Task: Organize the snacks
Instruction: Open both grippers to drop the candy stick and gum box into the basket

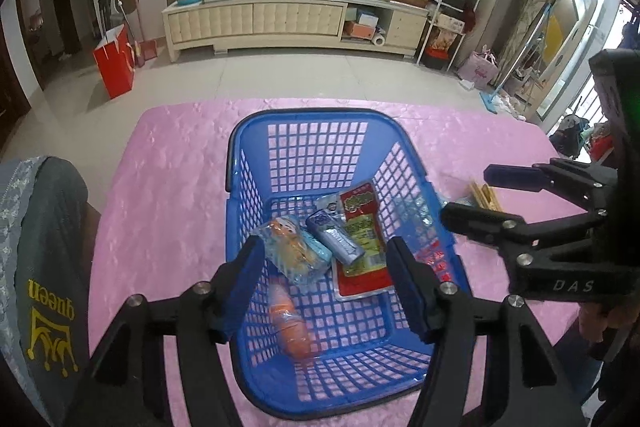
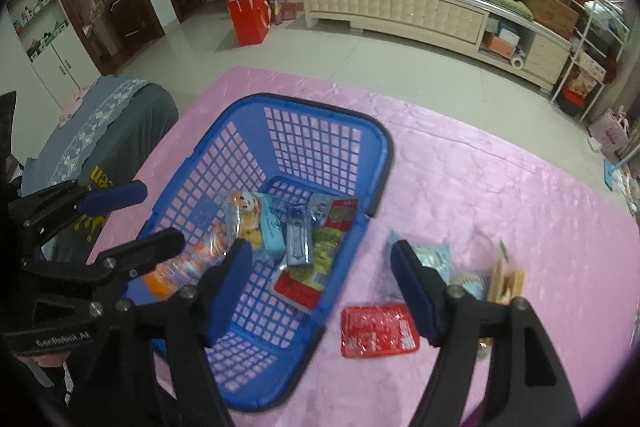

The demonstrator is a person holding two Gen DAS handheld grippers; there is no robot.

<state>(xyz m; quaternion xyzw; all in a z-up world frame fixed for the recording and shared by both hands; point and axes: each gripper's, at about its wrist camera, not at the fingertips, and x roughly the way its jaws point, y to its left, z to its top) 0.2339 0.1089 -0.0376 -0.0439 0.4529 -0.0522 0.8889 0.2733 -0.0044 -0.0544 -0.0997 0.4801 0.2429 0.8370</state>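
Note:
A blue plastic basket (image 1: 316, 131) stands on the pink table; it also shows in the right wrist view (image 2: 320, 107). Inside lie an orange sausage pack (image 1: 290, 323), a clear cake pack (image 1: 294, 253), a blue bar (image 1: 334, 235) and a red-green packet (image 1: 360, 239). My left gripper (image 1: 324, 275) is open and empty above the basket. My right gripper (image 2: 320, 279) is open and empty over the basket's right rim. On the table to the right of the basket lie a red packet (image 2: 378, 331), a pale green packet (image 2: 434, 257) and a biscuit pack (image 2: 506, 281).
The pink tablecloth (image 1: 168, 187) covers the table. A grey chair back (image 1: 44, 247) with a "queen" print stands at the table's left edge. Beyond the table are tiled floor, a red bag (image 1: 114, 65) and a long cream cabinet (image 1: 288, 19).

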